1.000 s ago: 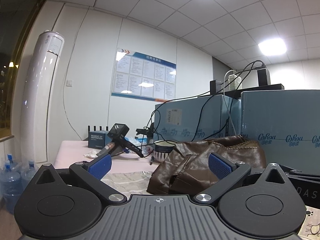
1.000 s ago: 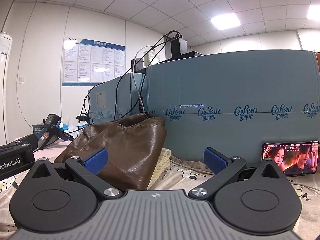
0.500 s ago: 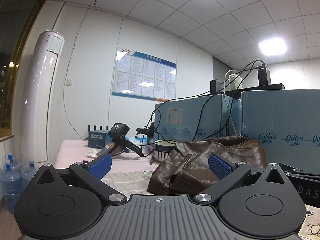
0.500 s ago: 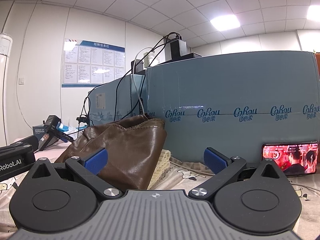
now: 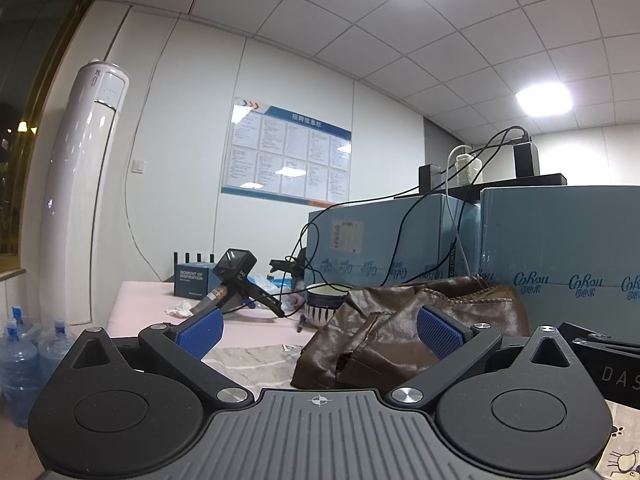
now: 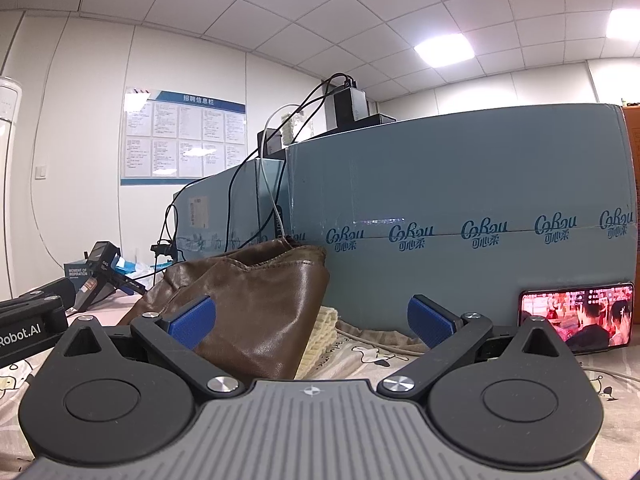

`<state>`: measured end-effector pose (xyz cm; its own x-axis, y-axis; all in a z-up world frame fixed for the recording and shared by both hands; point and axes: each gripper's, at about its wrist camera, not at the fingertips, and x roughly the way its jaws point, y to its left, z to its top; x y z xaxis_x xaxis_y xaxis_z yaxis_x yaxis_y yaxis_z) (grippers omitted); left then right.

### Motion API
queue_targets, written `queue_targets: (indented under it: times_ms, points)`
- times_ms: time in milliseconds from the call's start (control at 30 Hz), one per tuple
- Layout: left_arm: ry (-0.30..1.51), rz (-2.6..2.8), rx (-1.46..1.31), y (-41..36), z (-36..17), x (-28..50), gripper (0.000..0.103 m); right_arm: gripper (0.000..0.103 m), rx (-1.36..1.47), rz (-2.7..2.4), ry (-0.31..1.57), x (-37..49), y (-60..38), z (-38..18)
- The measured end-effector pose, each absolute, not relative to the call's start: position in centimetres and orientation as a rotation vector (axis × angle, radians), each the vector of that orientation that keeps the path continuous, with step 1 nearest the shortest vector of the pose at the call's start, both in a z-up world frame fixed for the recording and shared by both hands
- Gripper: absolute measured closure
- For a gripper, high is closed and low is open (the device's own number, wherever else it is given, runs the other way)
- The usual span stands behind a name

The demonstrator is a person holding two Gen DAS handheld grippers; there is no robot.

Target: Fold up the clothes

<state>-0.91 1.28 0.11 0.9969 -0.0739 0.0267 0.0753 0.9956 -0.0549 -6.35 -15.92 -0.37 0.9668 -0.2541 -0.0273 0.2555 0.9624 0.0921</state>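
A crumpled brown leather garment [image 5: 384,332] [image 6: 260,304] lies heaped on the table against the blue cartons. My left gripper [image 5: 319,330] is open, low over the table, with the heap just ahead between and beyond its blue pads. My right gripper [image 6: 310,320] is open too, close to the heap's right side; its left pad overlaps the leather in the picture. A cream knitted cloth [image 6: 320,334] peeks out under the leather. Nothing is held by either gripper.
Tall blue cartons [image 6: 460,220] [image 5: 560,240] wall off the back, with cables and chargers on top. A phone [image 6: 576,318] playing video leans on the carton at right. A striped bowl [image 5: 324,306], a handheld device [image 5: 236,280] and a small box sit at back left. Water bottles [image 5: 20,348] stand on the floor.
Neither gripper nor the garment has moved; only the picture on the phone screen differs.
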Motion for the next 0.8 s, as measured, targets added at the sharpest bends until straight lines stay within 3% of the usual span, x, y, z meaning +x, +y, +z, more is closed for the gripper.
queue_targets:
  times_ms: [800]
  points:
    - [-0.030, -0.077, -0.060, 1.30, 0.00, -0.95, 0.000, 0.000, 0.091, -0.249, 0.040, -6.24, -15.83, -0.18]
